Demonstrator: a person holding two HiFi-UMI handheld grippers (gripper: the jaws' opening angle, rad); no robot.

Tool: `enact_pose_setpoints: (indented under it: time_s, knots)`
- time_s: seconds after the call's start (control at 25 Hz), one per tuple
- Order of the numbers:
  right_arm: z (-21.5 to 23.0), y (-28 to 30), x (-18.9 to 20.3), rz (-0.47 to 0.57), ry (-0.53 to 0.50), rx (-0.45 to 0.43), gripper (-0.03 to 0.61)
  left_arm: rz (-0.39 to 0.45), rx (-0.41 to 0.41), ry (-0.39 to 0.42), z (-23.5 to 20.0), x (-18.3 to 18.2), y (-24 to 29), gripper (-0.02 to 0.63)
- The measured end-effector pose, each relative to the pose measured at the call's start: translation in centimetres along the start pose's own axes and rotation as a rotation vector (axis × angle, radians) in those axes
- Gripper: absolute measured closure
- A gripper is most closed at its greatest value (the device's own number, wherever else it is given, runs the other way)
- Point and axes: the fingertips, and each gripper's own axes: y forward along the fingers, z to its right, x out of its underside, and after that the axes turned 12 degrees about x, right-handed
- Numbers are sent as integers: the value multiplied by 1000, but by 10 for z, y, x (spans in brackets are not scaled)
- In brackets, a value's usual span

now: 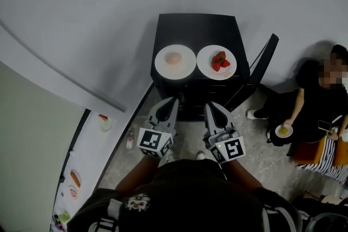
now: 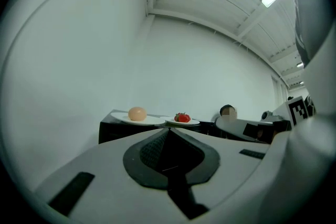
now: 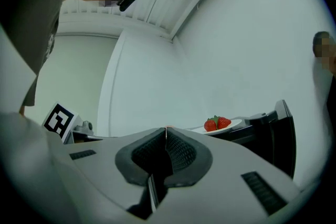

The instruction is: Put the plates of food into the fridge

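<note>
Closest to the head cam is the person's dark top (image 1: pixel 190 193), and just past it both claws poke out side by side toward the fridge (image 1: pixel 196 27). On the left, the left gripper (image 1: pixel 172 101) is pressed fully together with nothing in it. Its own view shows the pads meeting with no gap. Same deal for the right gripper (image 1: pixel 210 106): jaws tight together, pinching nothing.

Both plates sit on top of the black fridge, not inside it, so I'd say the job hasn't really started. The left plate (image 1: pixel 186 69) carries one round pale thing (image 1: pixel 173 57), bun or peach, can't tell. The right plate (image 1: pixel 205 68) has a small heap of strawberries (image 1: pixel 219 61). Their rims are just beside each other, maybe touching. The fridge door (image 1: pixel 267 57) hangs open off to the right, and further right a seated person (image 1: pixel 315 100) holds a small dish (image 1: pixel 283 131).

What I'd worry about:
- Both claws have to spread before they can take a rim. Going in closed would just shove a plate backwards.
- With the plates that snug, lifting one could drag or knock the other.
- A pinch on a thin rim lets the plate sag, and then the round thing rolls off or the berries slide.
- That open door sits right where the right arm would swing.
</note>
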Motion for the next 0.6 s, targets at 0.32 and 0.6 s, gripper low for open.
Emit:
enact_pose_setpoints:
  time_s: [0.32, 0.6]
  knots:
    - [18, 19, 4, -53, 319, 95, 552, 22, 59, 18, -3, -7, 4, 591]
    - [29, 24, 10, -106, 384, 144, 552, 17, 75, 68, -4, -7, 6, 591]
